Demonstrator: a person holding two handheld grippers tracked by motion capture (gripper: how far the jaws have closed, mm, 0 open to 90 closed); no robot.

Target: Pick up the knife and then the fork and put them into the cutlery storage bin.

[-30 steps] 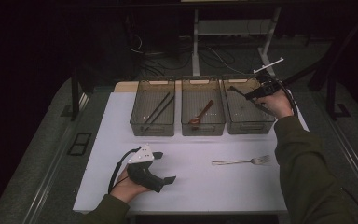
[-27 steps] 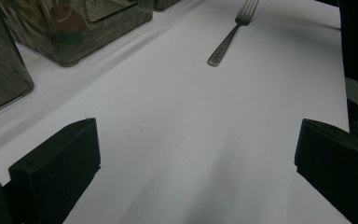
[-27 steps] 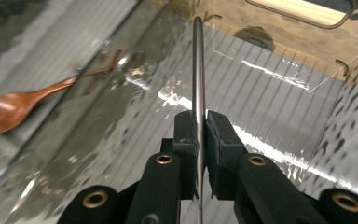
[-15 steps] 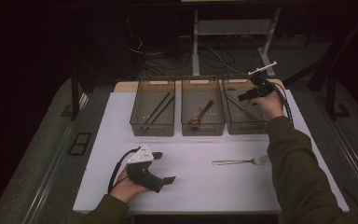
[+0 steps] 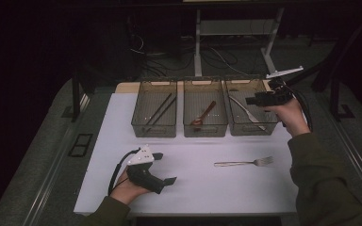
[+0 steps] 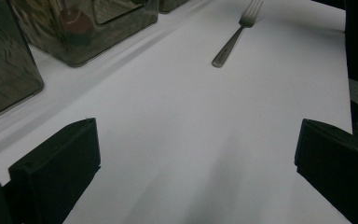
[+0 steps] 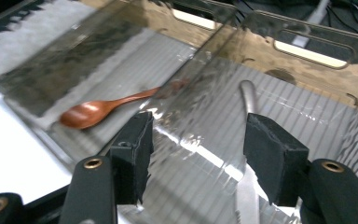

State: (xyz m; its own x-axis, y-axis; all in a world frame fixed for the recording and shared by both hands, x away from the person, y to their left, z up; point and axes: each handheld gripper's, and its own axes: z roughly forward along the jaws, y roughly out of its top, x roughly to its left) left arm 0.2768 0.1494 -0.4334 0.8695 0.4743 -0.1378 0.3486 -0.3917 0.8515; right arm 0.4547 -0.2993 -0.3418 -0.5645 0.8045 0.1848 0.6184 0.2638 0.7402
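Observation:
My right gripper (image 5: pixel 250 100) hovers over the right clear bin (image 5: pixel 252 129). Its jaws have just been opening and stand apart with nothing between them (image 7: pixel 198 135). Below them a silver knife (image 5: pixel 245 109) lies flat on the bin's floor (image 7: pixel 248 98). A steel fork (image 5: pixel 245 163) lies on the white mat at the front right, also seen from the left gripper view (image 6: pixel 235 35). My left gripper (image 5: pixel 166 168) rests on the mat at the front left, jaws wide open and empty (image 6: pixel 196 154).
The middle bin (image 5: pixel 205 127) holds a wooden spoon (image 5: pixel 203 114) (image 7: pixel 98 109). The left bin (image 5: pixel 154 129) holds black chopsticks (image 5: pixel 159 109). The white mat (image 5: pixel 193 188) ends at the table's front edge. Cables and a stand's legs lie on the floor behind.
The right gripper's jaws have opened and let go of the knife, which now lies in the right bin. That hand has drawn slightly toward the near side. The left gripper has stayed still.

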